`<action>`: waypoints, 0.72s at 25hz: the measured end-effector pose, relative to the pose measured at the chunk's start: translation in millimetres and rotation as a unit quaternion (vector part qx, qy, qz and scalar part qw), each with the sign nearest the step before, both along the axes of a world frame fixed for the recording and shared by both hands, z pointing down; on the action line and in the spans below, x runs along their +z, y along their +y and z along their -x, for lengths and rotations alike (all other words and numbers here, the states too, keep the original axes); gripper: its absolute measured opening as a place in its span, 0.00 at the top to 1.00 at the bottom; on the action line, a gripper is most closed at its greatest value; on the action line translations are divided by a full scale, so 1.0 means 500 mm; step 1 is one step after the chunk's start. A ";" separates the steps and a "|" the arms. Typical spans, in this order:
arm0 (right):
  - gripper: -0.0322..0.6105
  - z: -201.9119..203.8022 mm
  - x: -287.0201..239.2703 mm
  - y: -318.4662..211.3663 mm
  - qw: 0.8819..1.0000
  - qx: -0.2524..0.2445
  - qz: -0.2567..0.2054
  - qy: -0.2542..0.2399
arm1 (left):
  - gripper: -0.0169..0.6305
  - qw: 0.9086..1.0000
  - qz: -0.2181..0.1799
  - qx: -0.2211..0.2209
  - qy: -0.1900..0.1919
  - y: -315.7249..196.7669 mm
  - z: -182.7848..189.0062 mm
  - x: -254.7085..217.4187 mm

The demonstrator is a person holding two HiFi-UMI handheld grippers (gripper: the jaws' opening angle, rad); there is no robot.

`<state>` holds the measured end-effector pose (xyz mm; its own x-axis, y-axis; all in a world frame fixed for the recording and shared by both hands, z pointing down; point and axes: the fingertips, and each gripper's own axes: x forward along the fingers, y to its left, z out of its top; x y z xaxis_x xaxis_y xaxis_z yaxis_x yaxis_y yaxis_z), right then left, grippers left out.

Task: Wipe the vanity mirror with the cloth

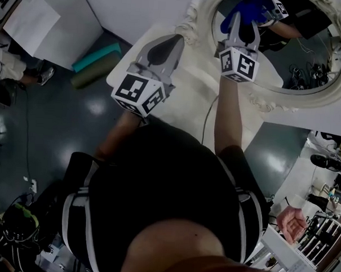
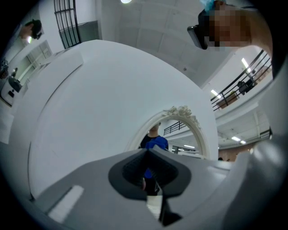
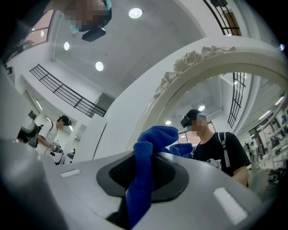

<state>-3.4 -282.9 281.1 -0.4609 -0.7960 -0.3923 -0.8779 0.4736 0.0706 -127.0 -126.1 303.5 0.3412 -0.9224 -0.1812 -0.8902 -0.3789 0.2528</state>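
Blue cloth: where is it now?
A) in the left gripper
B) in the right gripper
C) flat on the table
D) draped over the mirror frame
B: the right gripper view shows the blue cloth pinched between the jaws of the right gripper, up by the mirror. The left gripper is shut on nothing.

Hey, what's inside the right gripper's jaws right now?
A blue cloth is clamped in the right gripper, with its top bunched up toward the mirror. The stretch pinched between the pads and the cloth's lower end are covered.
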 end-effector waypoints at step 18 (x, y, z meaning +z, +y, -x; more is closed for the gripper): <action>0.83 -0.439 0.034 0.176 0.979 0.190 0.016 -0.072 | 0.96 0.988 -0.005 0.152 0.001 -0.013 -0.250 -0.006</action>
